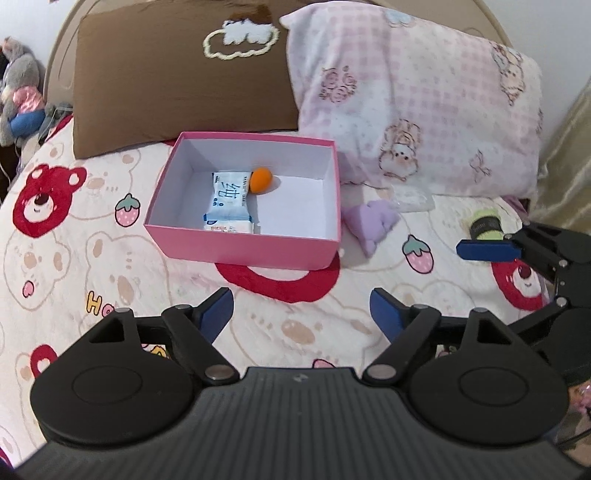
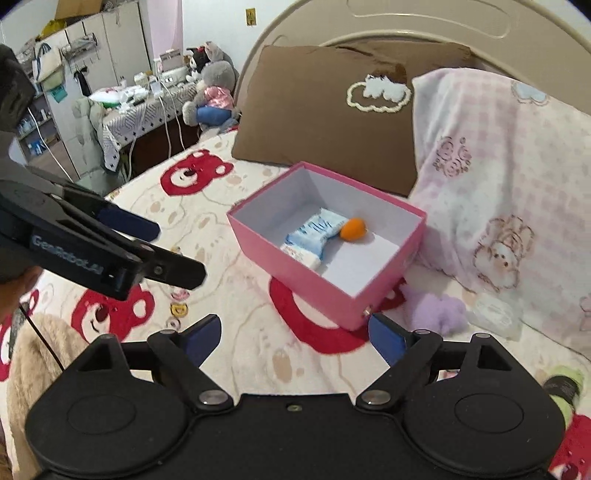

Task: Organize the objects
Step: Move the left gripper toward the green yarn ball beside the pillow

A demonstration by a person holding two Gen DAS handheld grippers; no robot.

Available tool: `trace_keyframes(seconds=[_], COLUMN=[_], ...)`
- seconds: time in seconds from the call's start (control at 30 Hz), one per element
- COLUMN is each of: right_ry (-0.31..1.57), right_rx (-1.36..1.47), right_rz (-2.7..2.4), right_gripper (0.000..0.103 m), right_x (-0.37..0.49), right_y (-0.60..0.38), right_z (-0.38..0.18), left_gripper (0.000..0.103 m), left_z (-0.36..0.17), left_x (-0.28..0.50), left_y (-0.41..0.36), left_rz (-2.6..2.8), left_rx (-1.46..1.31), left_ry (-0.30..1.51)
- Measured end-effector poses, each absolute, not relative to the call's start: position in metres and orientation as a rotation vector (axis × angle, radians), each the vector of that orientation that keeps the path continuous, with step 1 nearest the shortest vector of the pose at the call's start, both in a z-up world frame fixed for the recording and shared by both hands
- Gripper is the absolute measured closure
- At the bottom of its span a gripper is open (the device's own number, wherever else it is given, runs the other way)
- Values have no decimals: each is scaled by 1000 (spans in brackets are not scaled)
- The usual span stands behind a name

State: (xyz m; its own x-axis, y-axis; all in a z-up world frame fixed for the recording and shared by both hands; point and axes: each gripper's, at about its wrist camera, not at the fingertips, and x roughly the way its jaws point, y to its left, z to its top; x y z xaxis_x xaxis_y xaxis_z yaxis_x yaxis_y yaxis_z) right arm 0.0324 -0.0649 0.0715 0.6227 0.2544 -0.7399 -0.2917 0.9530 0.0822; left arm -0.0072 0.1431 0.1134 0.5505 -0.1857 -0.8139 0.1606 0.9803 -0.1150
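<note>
An open pink box (image 1: 243,245) sits on the bear-print bedspread and holds a blue-white tissue pack (image 1: 229,201) and a small orange ball (image 1: 261,180). Right of the box lie a purple plush piece (image 1: 371,221), a clear plastic packet (image 1: 412,201) and a green-and-black roll (image 1: 485,223). My left gripper (image 1: 301,301) hovers in front of the box, open and with nothing in it. A blue finger (image 1: 487,250) of the right gripper shows beside the roll. In the right wrist view my right gripper (image 2: 293,325) is open and holds nothing, near the box (image 2: 295,273) corner. The left gripper (image 2: 173,251) reaches in from the left.
A brown pillow (image 1: 177,81) and a pink checked pillow (image 1: 413,99) lean on the headboard (image 2: 443,22) right behind the box. A grey plush toy (image 2: 214,92) and a cluttered desk (image 2: 147,107) stand beyond the bed's left side. Bare bedspread (image 1: 74,258) lies left of the box.
</note>
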Motion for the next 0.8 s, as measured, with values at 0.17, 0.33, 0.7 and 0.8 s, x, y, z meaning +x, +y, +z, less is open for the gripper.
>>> trace_keyframes(seconds=[0.17, 0.33, 0.7, 0.8], right_ry=[858, 857, 911, 927], right_rx=[-68, -91, -133, -131], right_rz=[284, 256, 206, 195], right_gripper=[13, 13, 13, 13], right_x=[17, 0, -24, -27], right_y=[-76, -86, -112, -122], right_z=[75, 80, 74, 69], left_gripper=[18, 17, 17, 17], left_z=[120, 122, 116, 111], left_x=[-19, -25, -36, -38], left_y=[126, 113, 73, 59], left_rz=[-220, -239, -315, -334], left_rx=[18, 24, 47, 76], left_ry=[971, 998, 1032, 1041])
